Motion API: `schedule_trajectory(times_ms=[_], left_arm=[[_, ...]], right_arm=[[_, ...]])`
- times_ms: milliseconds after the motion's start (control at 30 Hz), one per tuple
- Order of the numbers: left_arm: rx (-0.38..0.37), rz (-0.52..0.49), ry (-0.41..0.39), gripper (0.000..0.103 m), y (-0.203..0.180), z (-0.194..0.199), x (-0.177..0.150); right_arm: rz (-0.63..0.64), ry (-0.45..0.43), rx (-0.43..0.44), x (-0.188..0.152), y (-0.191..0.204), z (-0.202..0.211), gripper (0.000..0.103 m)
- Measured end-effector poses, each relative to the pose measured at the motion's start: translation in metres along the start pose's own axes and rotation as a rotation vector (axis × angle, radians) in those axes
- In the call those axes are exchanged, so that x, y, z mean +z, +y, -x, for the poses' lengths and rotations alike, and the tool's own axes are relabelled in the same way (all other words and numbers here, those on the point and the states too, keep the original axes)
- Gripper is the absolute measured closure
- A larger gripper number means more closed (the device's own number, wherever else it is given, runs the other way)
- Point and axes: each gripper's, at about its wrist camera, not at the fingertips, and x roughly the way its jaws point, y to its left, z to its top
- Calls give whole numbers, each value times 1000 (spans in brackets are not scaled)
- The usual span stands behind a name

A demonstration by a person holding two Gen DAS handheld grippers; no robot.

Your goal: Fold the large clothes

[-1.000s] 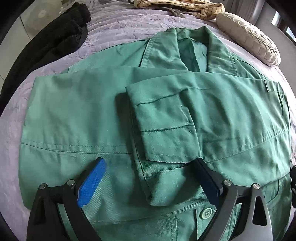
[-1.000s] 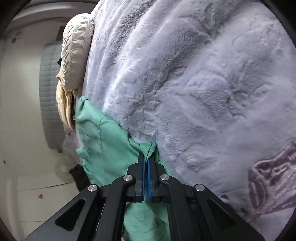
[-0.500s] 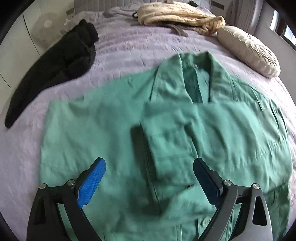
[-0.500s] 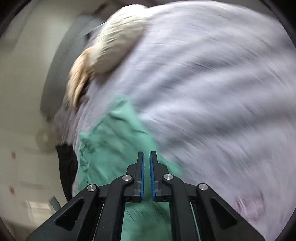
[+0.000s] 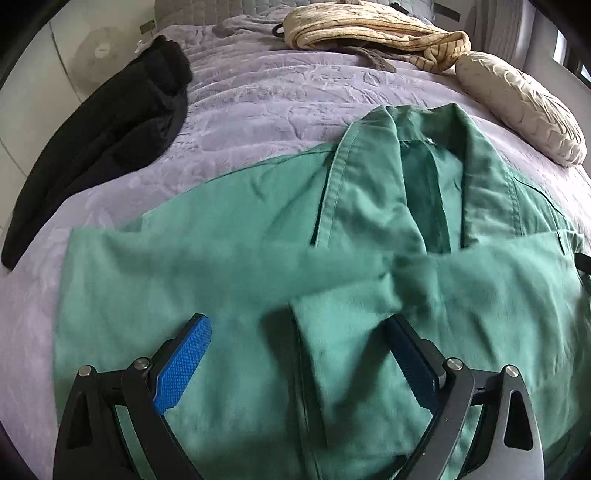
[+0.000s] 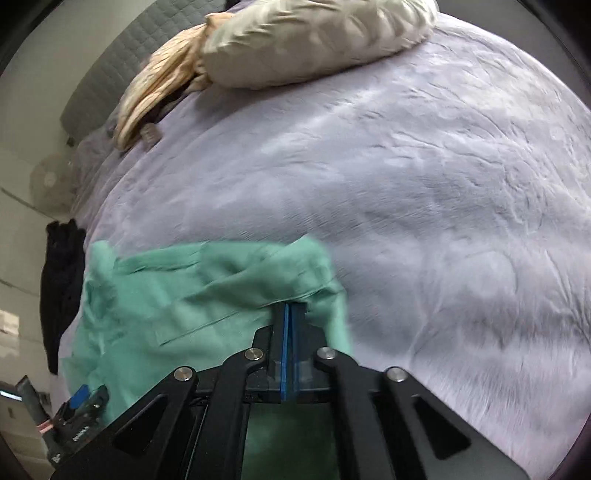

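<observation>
A bed (image 5: 280, 92) under a pale lilac cover fills the left view, with a black garment (image 5: 110, 122) along its left edge, a cream pillow (image 5: 524, 114) toward the far right corner and a yellowish cloth (image 5: 369, 29) by the headboard. The green jacket (image 5: 221, 236) lies spread front-up in the middle, collar toward the headboard, one sleeve already crossed over the chest. Your left gripper (image 5: 295, 360) hangs over the lower front with its fingers wide apart and empty; the sleeve's cuff end lies between them, not pinched. Keep that hand free to pin the fold line once the other side comes over.

In the right view the same lilac cover runs away to the pillow (image 6: 314, 40). Your right gripper (image 6: 289, 314) has its fingers closed on a fold of the jacket (image 6: 177, 295) at its right-hand edge, cloth bunching over the tips. Carry that edge low and level across the chest, judging by the slack, so the panel lands flat rather than rolled.
</observation>
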Motion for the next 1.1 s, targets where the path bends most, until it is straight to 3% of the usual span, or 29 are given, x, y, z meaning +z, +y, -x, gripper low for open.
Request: schedule_trajectory(times_ms=[200, 267, 300, 367, 400, 433, 467, 667, 733, 833, 867, 933, 1100], left_arm=[[6, -16, 5, 3, 5, 8, 9], [-26, -11, 5, 5, 13, 19, 8], [-57, -7, 17, 5, 17, 23, 5], [-131, 1, 53, 8, 25, 32, -5], [-148, -1, 71, 22, 26, 35, -9], [-162, -6, 100, 31, 26, 36, -14], [-179, 0, 129, 35, 27, 38, -21], [-317, 9, 121, 35, 23, 63, -51], [-356, 0, 164, 35, 15, 54, -55], [-384, -1, 202, 76, 8, 43, -59], [-380, 0, 195, 81, 8, 43, -60], [-418, 22, 171, 83, 13, 51, -59], [-400, -13, 146, 83, 18, 54, -57]], right_arm=[[-52, 5, 14, 5, -5, 3, 103], [-66, 9, 29, 2, -2, 16, 96], [-65, 7, 38, -2, 0, 23, 88], [-50, -8, 44, -12, 2, 38, 60], [-36, -17, 29, -17, 3, 46, 41], [-18, -23, 17, -23, 6, 53, 39], [-5, -17, 12, -29, 6, 58, 39], [-2, 8, -12, -65, -1, 80, 39], [-11, 21, -17, -73, -5, 78, 39], [-33, 46, -23, -78, -9, 71, 39], [-38, 49, -21, -79, -9, 70, 39], [-31, 45, -21, -80, -6, 70, 39], [-13, 38, -21, -80, 0, 70, 39]])
